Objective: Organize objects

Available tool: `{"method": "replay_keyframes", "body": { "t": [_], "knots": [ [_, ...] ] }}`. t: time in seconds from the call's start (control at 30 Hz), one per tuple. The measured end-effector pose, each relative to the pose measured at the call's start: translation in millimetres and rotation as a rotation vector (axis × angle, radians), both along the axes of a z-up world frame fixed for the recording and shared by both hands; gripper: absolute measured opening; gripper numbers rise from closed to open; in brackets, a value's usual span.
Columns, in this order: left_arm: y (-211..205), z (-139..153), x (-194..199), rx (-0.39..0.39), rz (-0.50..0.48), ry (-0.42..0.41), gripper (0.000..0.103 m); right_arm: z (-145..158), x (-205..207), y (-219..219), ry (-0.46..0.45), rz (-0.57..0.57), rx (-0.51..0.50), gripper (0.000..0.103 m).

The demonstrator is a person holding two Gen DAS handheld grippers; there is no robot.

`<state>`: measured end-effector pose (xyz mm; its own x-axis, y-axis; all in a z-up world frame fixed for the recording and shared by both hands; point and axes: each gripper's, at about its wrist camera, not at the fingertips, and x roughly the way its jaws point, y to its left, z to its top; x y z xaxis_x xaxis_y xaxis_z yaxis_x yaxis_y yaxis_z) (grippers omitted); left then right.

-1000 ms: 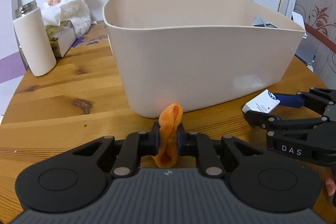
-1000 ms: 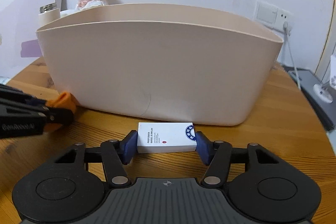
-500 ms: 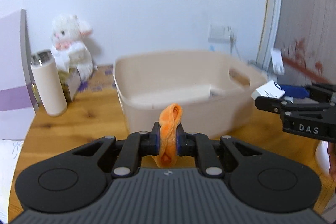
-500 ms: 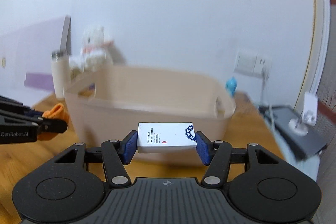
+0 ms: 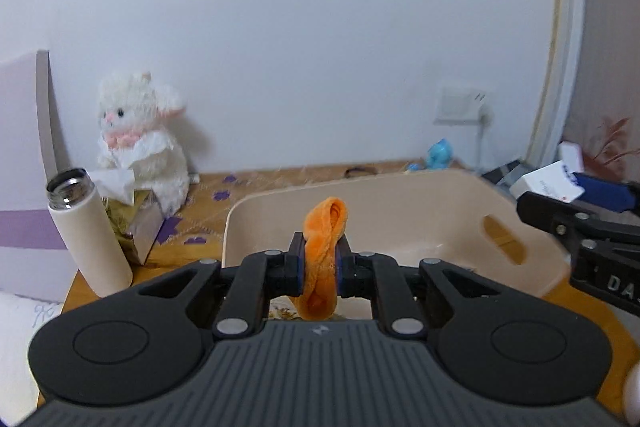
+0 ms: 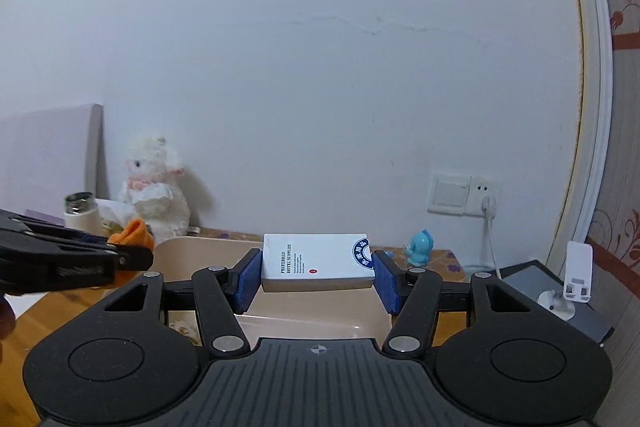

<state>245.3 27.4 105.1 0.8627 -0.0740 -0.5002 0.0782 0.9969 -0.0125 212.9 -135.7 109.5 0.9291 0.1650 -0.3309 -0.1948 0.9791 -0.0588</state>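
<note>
Left wrist view: left gripper (image 5: 319, 265) pinches orange scrunchie (image 5: 323, 255); right gripper (image 6: 316, 277) pinches white box (image 6: 318, 261). Both items hang over beige bin (image 5: 404, 203), ahead of the jaws; dropping them in remains.

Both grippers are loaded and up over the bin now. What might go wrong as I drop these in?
The right gripper holds the white box only by its ends; a tilt might let it slip early. The orange scrunchie is soft and may cling to the left gripper pads on release. The grippers are close over the beige bin and could bump.
</note>
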Motion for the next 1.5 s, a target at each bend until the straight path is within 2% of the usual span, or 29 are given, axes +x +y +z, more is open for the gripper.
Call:
{"method": "replay_keyframes", "body": {
  "t": [0.17, 0.3, 0.33, 0.4, 0.47, 0.53, 0.57, 0.63, 0.83, 1.07, 1.5],
  "knots": [
    [-6.9, -23.5, 26.7, 0.034, 0.008, 0.095, 0.017, -22.4, 31.0, 7.2, 0.105, -0.015, -0.024, 0.056],
    [-13.9, -32.6, 29.3, 0.073, 0.004, 0.129, 0.022, -37.5, 41.9, 11.5, 0.171, -0.028, -0.039, 0.056],
    [-14.7, -32.2, 27.0, 0.079, -0.002, 0.129, 0.028, -39.4, 40.6, 11.4, 0.172, -0.034, -0.043, 0.063],
    [-15.7, -29.0, 20.5, 0.09, -0.008, 0.115, 0.046, -40.7, 36.7, 9.8, 0.173, -0.04, -0.046, 0.065],
    [-15.2, -22.9, 12.3, 0.095, 0.0, 0.092, 0.073, -39.3, 32.4, 6.9, 0.181, -0.042, -0.041, 0.073],
    [-13.8, -14.6, 2.4, 0.09, 0.003, 0.068, 0.08, -35.0, 26.8, 5.3, 0.172, -0.05, -0.044, 0.08],
    [-12.9, -10.6, -3.5, 0.087, -0.003, 0.06, 0.081, -32.0, 23.0, 4.9, 0.168, -0.053, -0.049, 0.08],
    [-13.1, -3.4, -11.6, 0.091, -0.009, 0.056, 0.081, -25.5, 14.6, 3.6, 0.163, -0.056, -0.05, 0.088],
    [-5.6, 7.1, -45.4, 0.071, 0.0, 0.06, 0.086, -10.0, -17.6, -1.7, 0.188, -0.066, -0.021, 0.096],
    [5.7, 3.6, -95.3, 0.061, 0.025, 0.072, 0.086, -6.6, -63.1, -2.4, 0.21, -0.063, -0.042, 0.1],
    [12.4, -7.4, -175.2, 0.048, -0.003, 0.077, 0.086, -10.9, -137.8, -5.5, 0.212, -0.06, -0.026, 0.103]
  ]
}}
